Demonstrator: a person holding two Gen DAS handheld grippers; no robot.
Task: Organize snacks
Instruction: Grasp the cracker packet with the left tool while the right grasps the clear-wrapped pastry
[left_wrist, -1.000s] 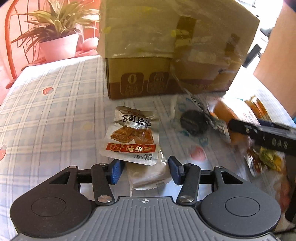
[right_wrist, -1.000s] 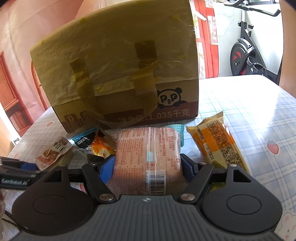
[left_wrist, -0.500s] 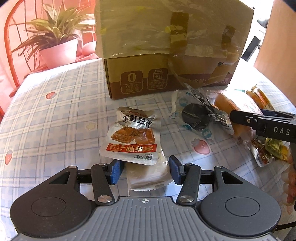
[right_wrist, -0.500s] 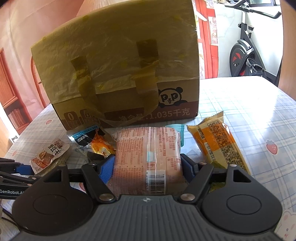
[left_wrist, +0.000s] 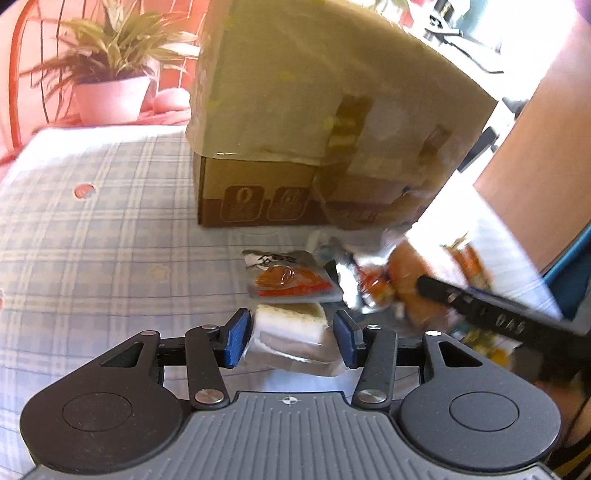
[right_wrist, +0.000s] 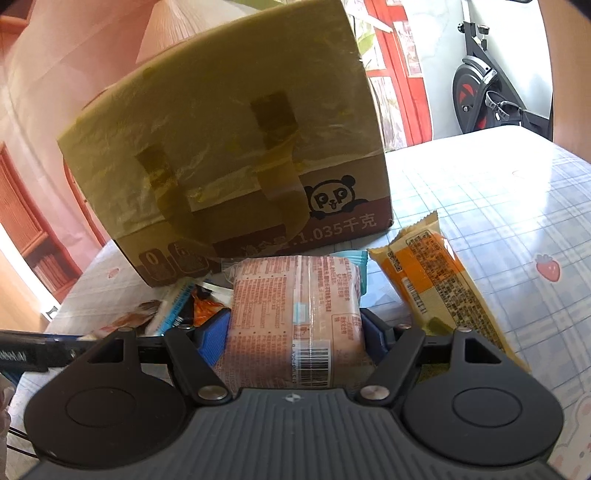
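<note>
Two hand-held grippers are working over a table covered in a pale blue checked cloth (left_wrist: 110, 258), where a brown cardboard box (right_wrist: 229, 147) with a yellowish plastic bag draped over its top is standing. The left gripper (left_wrist: 291, 338), whose blue-padded jaws have just been closing a little, is gripping a small clear-wrapped white and cream snack cake (left_wrist: 291, 328) between them; both pads appear to be touching the wrapper. The right gripper (right_wrist: 295, 332) is clamping a wide pinkish plastic snack packet with a barcode (right_wrist: 295, 310), its jaws standing fairly wide around it. Both held snacks are sitting just in front of the box, near the table surface. Other snacks are lying loose on the cloth: a silver pouch with orange contents (left_wrist: 288, 278) just beyond the left gripper, a long orange and yellow wrapped bar (right_wrist: 432, 280) beside the right gripper, and a jumble of small crinkled wrappers (right_wrist: 192, 299) between the two tools. The left view is blurred on its right side. Judging by this, the sorting seems to be at an early stage: two items are in hand, nothing is visibly inside the box, and several snacks are waiting to be gathered.
</note>
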